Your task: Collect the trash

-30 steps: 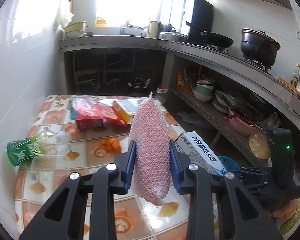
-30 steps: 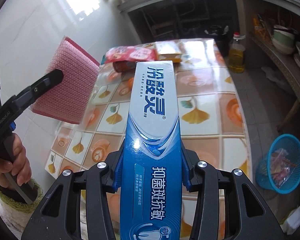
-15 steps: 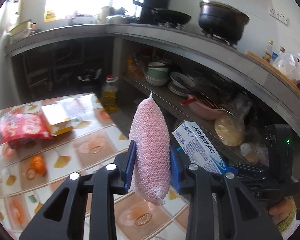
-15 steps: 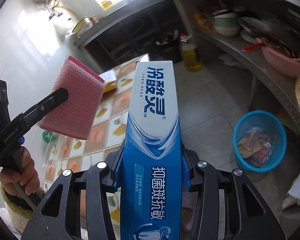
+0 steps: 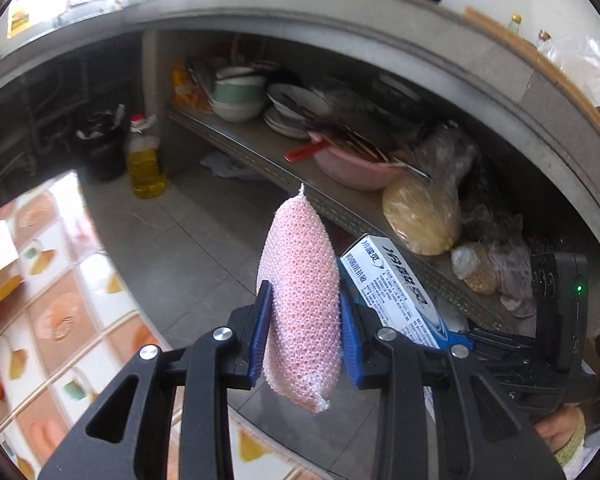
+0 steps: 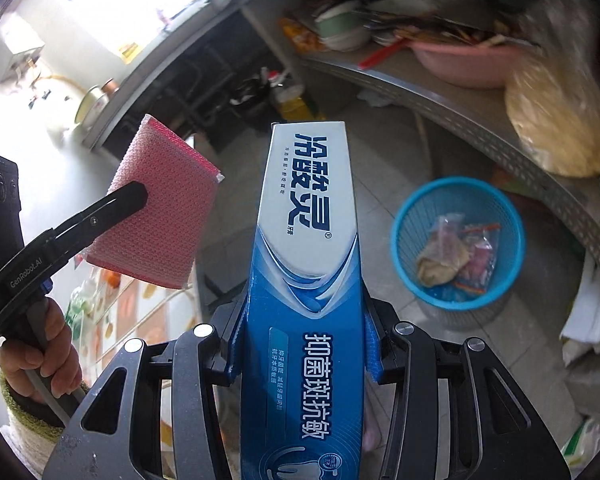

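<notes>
The right gripper (image 6: 300,344) is clamped on a blue-and-white toothpaste box (image 6: 306,264); its blue pads press both long sides. Large Chinese characters run across the white top and down the blue lower half beside a tooth emblem, with an ® mark after the top name. The left gripper (image 5: 302,332) is clamped on a pink scouring sponge (image 5: 300,300) that stands upright between its blue pads; the finger seen from the right wrist reads "GenRobot.AI". The two held items sit just beside each other. A blue mesh wastebasket (image 6: 412,208) stands on the grey floor below and right of the box, holding crumpled wrappers, with open floor between. A metal shelf edge (image 6: 472,128) runs close behind the basket. The tiled table (image 5: 52,320) lies off to the left.
</notes>
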### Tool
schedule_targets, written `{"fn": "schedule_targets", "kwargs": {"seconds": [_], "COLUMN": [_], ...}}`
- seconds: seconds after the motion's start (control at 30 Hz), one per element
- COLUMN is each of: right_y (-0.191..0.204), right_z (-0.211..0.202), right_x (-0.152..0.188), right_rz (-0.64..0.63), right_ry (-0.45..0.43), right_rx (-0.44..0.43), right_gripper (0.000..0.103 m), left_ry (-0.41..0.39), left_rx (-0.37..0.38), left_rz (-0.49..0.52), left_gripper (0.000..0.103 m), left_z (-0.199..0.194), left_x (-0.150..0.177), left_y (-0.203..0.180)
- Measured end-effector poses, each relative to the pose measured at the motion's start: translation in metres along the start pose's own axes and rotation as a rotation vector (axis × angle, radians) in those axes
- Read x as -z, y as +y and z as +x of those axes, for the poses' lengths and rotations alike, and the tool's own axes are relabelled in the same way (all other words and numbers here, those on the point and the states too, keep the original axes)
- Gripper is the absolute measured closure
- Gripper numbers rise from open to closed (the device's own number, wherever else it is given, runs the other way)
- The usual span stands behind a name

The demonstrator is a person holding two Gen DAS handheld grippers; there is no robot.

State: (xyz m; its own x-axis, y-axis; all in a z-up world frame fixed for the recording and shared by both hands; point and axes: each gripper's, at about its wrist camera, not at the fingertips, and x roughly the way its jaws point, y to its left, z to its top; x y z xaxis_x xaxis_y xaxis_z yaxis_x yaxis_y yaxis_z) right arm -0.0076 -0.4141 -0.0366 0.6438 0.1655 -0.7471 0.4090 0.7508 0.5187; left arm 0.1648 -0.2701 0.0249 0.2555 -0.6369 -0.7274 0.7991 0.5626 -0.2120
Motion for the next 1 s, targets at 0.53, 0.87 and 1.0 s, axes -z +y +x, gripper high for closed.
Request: {"fn": "schedule_targets", "kwargs": {"seconds": [0.53,0.87,1.0], "right_y": [-0.113,-0.152,-0.165], "right_z": [0.046,0.092,0.122], "right_x": [0.001,-0.030,-0.051], "right_rz": [0.320,0.430,0.381], "right_ry": [0.093,0.120,0.112], "right_rx": [0.080,0.131,0.207], "right_gripper": [0.060,0.058,0.038], "left_ry": [0.348,0.443,0.367], "left_rx": [0.116,0.127,0.085], "left_rz": [-0.114,-0.161,-0.122], "left_gripper": [0.072,0.069,0.042], "left_z": [0.142,0.221,0.227], "left_x": [-0.008,-0.028,-0.040], "left_y": [-0.020,-0.036,-0.047]}}
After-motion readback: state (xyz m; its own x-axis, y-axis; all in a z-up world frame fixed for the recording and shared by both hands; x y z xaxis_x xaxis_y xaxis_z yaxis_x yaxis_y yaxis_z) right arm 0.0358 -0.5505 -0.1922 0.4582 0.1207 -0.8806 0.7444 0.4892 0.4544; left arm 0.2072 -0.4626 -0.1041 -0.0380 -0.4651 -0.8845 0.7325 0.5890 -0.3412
